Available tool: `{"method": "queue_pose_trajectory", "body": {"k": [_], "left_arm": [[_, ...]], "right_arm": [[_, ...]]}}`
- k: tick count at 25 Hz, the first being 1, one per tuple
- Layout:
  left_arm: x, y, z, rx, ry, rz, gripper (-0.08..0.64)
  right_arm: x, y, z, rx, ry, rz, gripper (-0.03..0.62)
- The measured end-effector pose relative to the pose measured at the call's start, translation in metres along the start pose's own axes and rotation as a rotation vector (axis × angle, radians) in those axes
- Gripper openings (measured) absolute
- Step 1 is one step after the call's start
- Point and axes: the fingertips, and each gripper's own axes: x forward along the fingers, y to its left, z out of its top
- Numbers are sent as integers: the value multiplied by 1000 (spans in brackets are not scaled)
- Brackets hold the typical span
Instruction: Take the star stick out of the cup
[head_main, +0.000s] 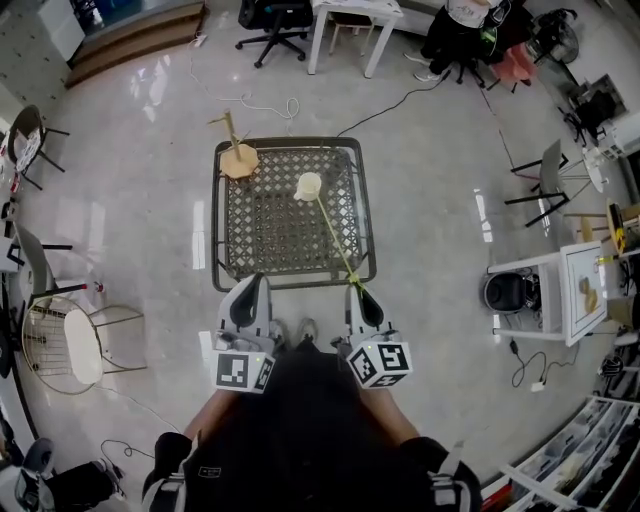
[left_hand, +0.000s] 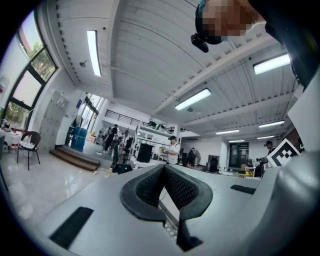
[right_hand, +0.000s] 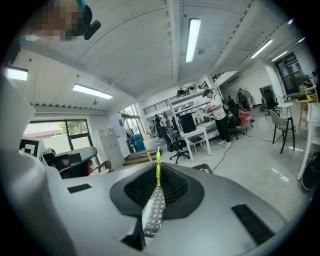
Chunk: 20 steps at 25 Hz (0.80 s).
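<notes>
Yellow-green star stick (head_main: 330, 232) pinched in right gripper (head_main: 357, 290), tip apparently not yet clear of cream cup (head_main: 308, 186); left gripper (head_main: 258, 284) closed, empty.

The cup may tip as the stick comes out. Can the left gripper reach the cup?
Probably yes: the left gripper, jaws shut, has only bare table between it and the cup; the stick runs aside to the right gripper.

The person wears black clothes (head_main: 300, 430) and pale shoes (head_main: 307, 329), and the left gripper (head_main: 262, 282) and right gripper (head_main: 357, 291) are smooth grey shells with black ribbed pads (left_hand: 150, 187), each carrying a white cube (head_main: 243, 371) printed with black square markers.
</notes>
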Motion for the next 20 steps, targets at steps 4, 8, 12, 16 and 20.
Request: {"method": "queue_pose_trajectory", "body": {"k": [4, 8, 12, 16, 20], "left_arm": [[3, -2, 3, 20, 0, 6, 15], [3, -4, 2, 17, 5, 7, 15], [4, -6, 3, 21, 7, 0, 15], [4, -6, 3, 20, 7, 0, 15], [6, -2, 2, 16, 8, -2, 15]], "right_arm": [[3, -4, -1, -9, 6, 7, 21], [5, -5, -2, 2, 7, 15, 21], [6, -5, -4, 8, 13, 17, 21], [6, -5, -5, 7, 19, 13, 21], [10, -6, -6, 7, 19, 10, 21]]}}
